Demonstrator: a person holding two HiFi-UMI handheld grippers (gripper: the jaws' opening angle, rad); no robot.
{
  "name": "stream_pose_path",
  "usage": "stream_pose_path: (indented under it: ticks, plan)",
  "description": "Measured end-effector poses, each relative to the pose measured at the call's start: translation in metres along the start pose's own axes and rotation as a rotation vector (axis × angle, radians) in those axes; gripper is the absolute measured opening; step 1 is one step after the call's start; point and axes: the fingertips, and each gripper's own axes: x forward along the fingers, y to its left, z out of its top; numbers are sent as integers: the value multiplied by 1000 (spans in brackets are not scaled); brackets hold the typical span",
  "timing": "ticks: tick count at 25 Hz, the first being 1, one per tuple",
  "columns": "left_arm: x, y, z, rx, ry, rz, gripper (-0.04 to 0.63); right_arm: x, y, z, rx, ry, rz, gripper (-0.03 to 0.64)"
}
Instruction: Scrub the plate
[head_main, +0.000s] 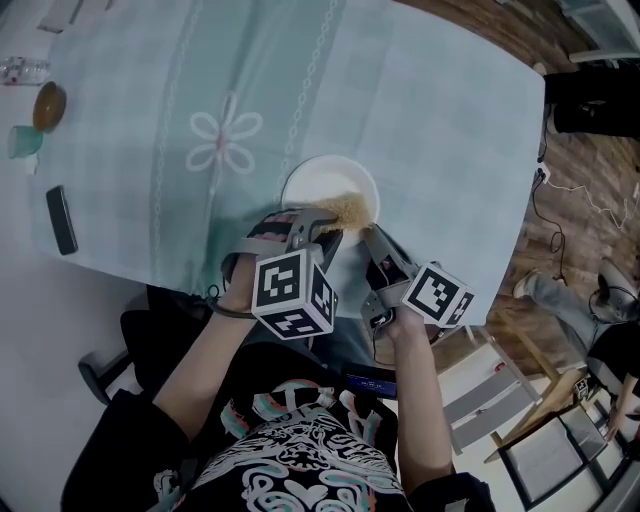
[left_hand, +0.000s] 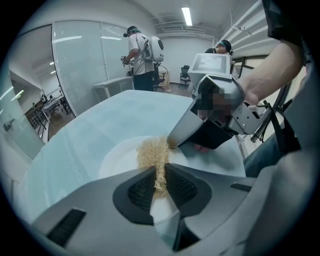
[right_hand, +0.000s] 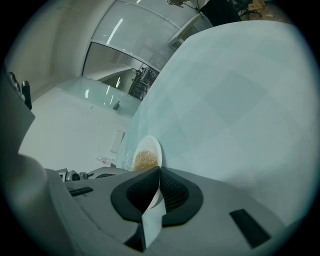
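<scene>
A white plate (head_main: 318, 182) sits on the pale blue tablecloth near the table's front edge. A tan fibrous scrubber (head_main: 350, 210) lies on its near right part. My left gripper (head_main: 325, 226) is shut on the scrubber (left_hand: 152, 152), whose tuft is pinched between the pads and spreads over the plate (left_hand: 117, 160). My right gripper (head_main: 372, 236) is shut on the plate's near rim. In the right gripper view the plate (right_hand: 155, 144) runs edge-on into the closed jaws of the right gripper (right_hand: 159, 187), with the scrubber (right_hand: 145, 160) on it. The right gripper's tip (left_hand: 174, 141) touches the rim beside the scrubber.
A dark phone (head_main: 61, 220) and a brown round object (head_main: 48, 106) lie at the table's far left. The tablecloth (head_main: 430, 130) hangs over the front edge. Folding furniture (head_main: 520, 400) and cables stand on the floor to the right. People (left_hand: 142, 50) stand far behind.
</scene>
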Motion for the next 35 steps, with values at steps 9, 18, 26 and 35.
stream_pose_path:
  ticks: [9, 18, 26, 35]
  plan:
    - [-5, -10, 2, -137, -20, -161, 74, -1, 0, 1, -5, -7, -6, -3]
    - [-3, -8, -1, -101, -17, -110, 75, 0, 1, -1, -1, -6, -9, -3]
    - [-1, -5, -2, -108, -15, -92, 75, 0, 1, 0, -1, -6, -9, -3]
    - [-1, -3, -1, -88, -7, -73, 75, -1, 1, 0, -1, -5, -3, -3]
